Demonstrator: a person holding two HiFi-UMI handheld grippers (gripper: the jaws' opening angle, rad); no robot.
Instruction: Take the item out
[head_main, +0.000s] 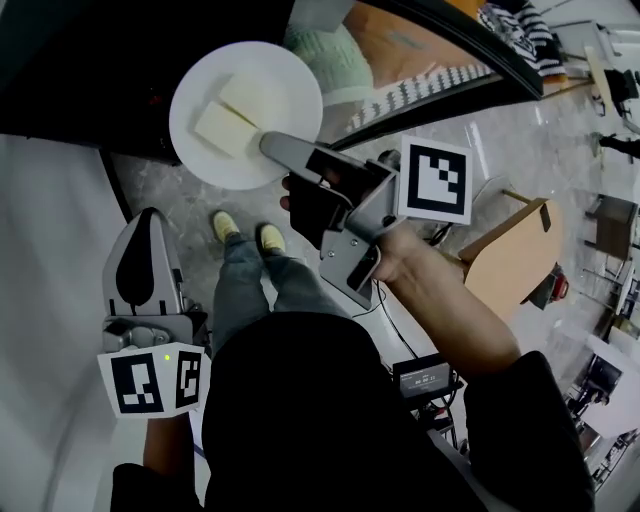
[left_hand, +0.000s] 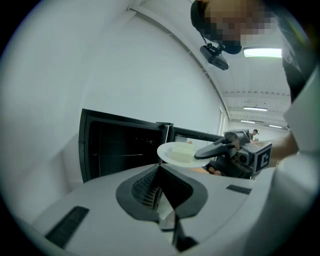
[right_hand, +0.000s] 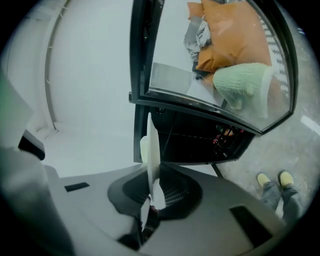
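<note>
My right gripper (head_main: 272, 145) is shut on the rim of a white plate (head_main: 275, 85) that carries two pale blocks of food (head_main: 228, 128). It holds the plate level in the air in front of the open dark oven (head_main: 80, 60). The right gripper view shows the plate (right_hand: 152, 142) edge-on between the jaws of that gripper (right_hand: 152, 170), with the oven cavity (right_hand: 200, 135) behind it. From the left gripper view the plate (left_hand: 175, 154) and the right gripper (left_hand: 202, 151) hang before the oven opening (left_hand: 120, 145). My left gripper (head_main: 150, 222) (left_hand: 161, 169) hangs low at the left, shut and holding nothing.
The oven's glass door (head_main: 440, 60) (right_hand: 215, 65) stands open, reflecting orange and green cloth things. Below are the person's shoes (head_main: 243, 232) on a speckled floor, a wooden seat (head_main: 510, 250) at the right and a white wall (head_main: 50, 300) at the left.
</note>
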